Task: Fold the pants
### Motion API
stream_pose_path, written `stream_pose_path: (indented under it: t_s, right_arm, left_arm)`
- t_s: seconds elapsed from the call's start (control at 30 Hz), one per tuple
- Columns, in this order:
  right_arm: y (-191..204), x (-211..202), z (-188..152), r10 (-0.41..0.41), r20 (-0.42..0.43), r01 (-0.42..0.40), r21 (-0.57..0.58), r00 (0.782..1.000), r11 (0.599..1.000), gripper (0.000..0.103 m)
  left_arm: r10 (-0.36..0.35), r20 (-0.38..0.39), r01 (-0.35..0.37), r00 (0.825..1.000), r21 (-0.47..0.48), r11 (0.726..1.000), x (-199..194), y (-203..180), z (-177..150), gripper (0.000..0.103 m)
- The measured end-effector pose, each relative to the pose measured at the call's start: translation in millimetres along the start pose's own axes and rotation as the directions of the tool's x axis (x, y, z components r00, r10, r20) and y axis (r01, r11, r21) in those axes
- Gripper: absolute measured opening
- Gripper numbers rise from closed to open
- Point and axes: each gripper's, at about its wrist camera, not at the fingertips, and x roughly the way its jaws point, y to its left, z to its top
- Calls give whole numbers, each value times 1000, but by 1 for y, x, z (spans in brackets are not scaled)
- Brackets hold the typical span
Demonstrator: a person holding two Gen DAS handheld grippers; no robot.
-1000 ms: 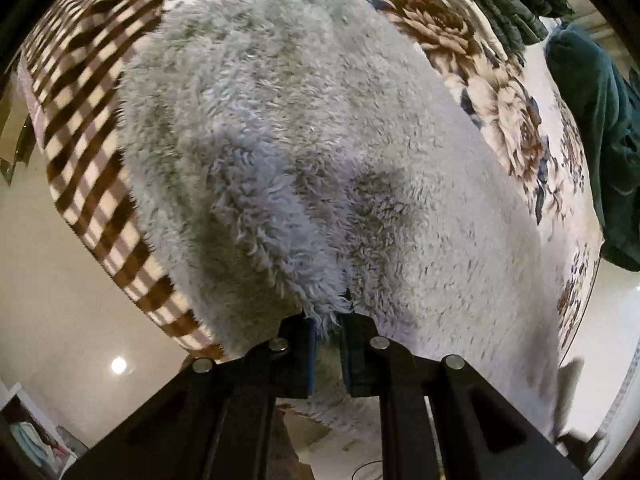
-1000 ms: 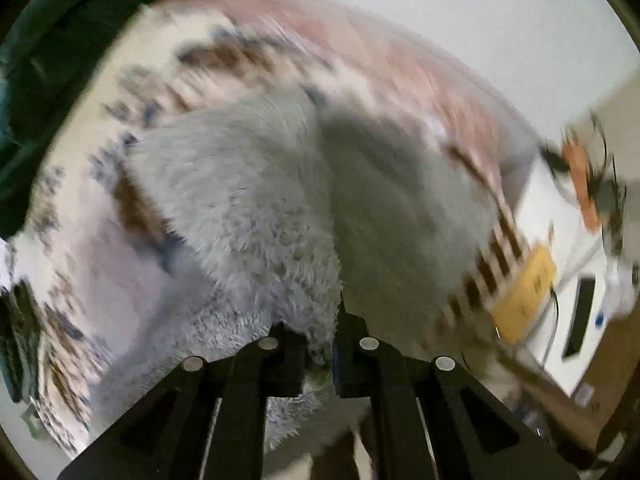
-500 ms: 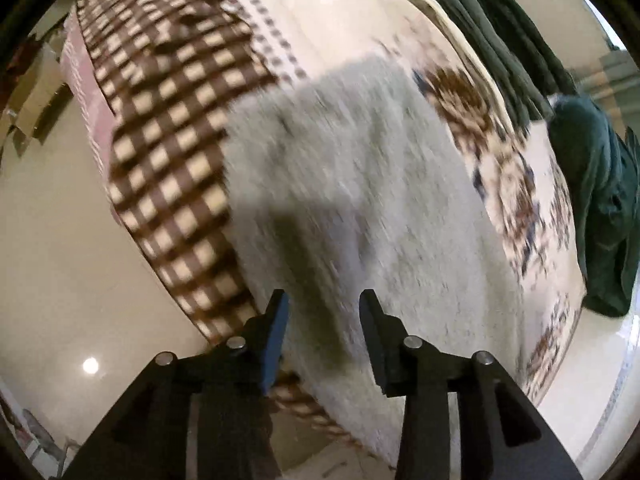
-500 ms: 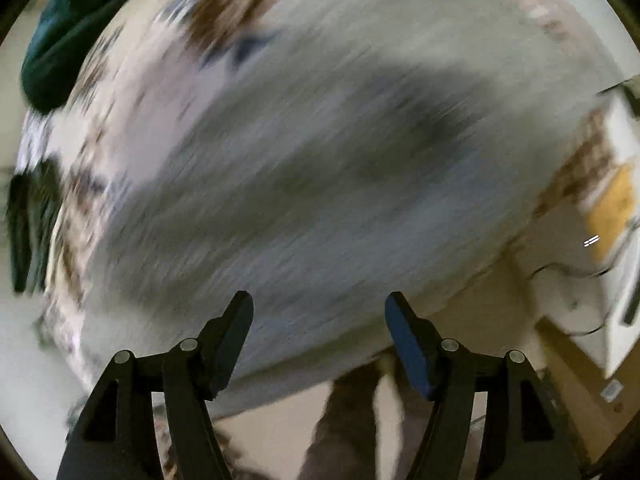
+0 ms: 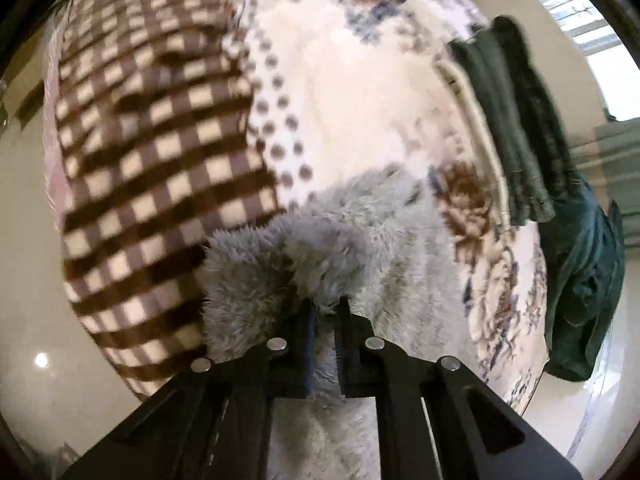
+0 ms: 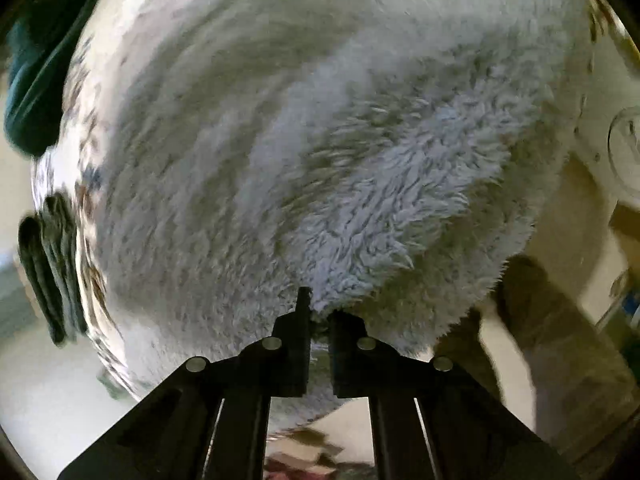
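- No text, label, brand, number or sign can be read in either wrist view.
- The patterned blanket (image 5: 160, 152) shows only checks, dots and flowers, no lettering.

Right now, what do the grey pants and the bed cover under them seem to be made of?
The grey pants look like thick plush fleece, probably synthetic: long, shaggy, matte fibres stand up in tufts. The bed cover looks like a softer, short-pile blanket with a printed brown check and flowers; its edges look fuzzy, but blur leaves the exact fabric open.
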Motion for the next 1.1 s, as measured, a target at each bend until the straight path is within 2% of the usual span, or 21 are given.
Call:
stream_pose_path:
  t_s: [0.13,0.27,0.3,0.37,0.4,0.43,0.5,0.53,0.57,0.63,0.67,0.73,0.8,0.83,0.87,0.9,1.0,1.1]
  right_arm:
    - [17,-15,-25,-45,0,44,-143,999,989,7]
    - [26,-27,-35,-90,-5,86,-246,996,966,7]
    - [32,-29,-33,-111,-7,104,-275,994,956,7]
    - [31,-24,-26,-178,-16,161,-355,984,921,8]
    - [31,-17,-24,-205,-31,179,-373,978,911,11]
    - [32,-13,-22,-203,-47,173,-360,978,917,17]
    - [30,-6,-15,-152,-102,113,-313,983,943,30]
    - [30,-4,-14,-128,-121,88,-296,984,951,46]
    - [30,-2,-14,-107,-130,67,-282,986,957,56]
    - [31,4,-15,-63,-160,22,-245,985,969,57]
    - [31,9,-16,-51,-177,11,-223,983,975,57]
    - [31,19,-17,-29,-192,-6,-179,981,984,57]
    - [26,25,-21,-21,-181,-8,-161,983,987,52]
    - [26,25,-23,-21,-153,-3,-154,988,988,24]
    - [30,28,-26,-33,-131,12,-157,991,987,7]
    - [28,25,-27,-45,-118,26,-162,992,987,7]
    - [35,12,-38,-48,-86,29,-208,995,978,6]
    - [40,-3,-46,-53,-79,32,-250,995,968,6]
  left_arm:
    - [-18,33,18,999,-3,1000,-43,12,-2,4]
    - [33,61,-32,998,-17,999,-67,37,1,3]
    - [42,56,-40,998,-25,999,-66,43,2,3]
    - [11,-1,-11,1000,-57,998,-57,53,2,4]
    - [-8,-19,6,1000,-71,997,-53,55,2,4]
    - [-12,-48,8,999,-72,997,-46,54,3,6]
    - [-24,-72,19,997,-71,997,-38,46,1,20]
    - [-50,-68,45,996,-75,996,-36,42,0,34]
    - [-69,-60,64,996,-74,995,-33,36,0,50]
    - [-81,-53,79,995,-51,996,-25,23,1,59]
    - [-77,-59,75,995,-44,996,-19,16,2,59]
    - [-80,-85,77,993,-42,996,-3,6,4,59]
    - [-31,-90,30,995,-10,999,12,-1,6,59]
    - [1,-76,0,997,13,1000,18,-5,7,48]
    - [11,-53,-10,999,29,1000,20,-7,7,16]
    - [15,-48,-12,999,47,999,20,-9,8,8]
    - [-14,35,11,999,103,995,-9,-14,7,7]
    - [-62,43,58,997,96,994,-40,-9,6,7]
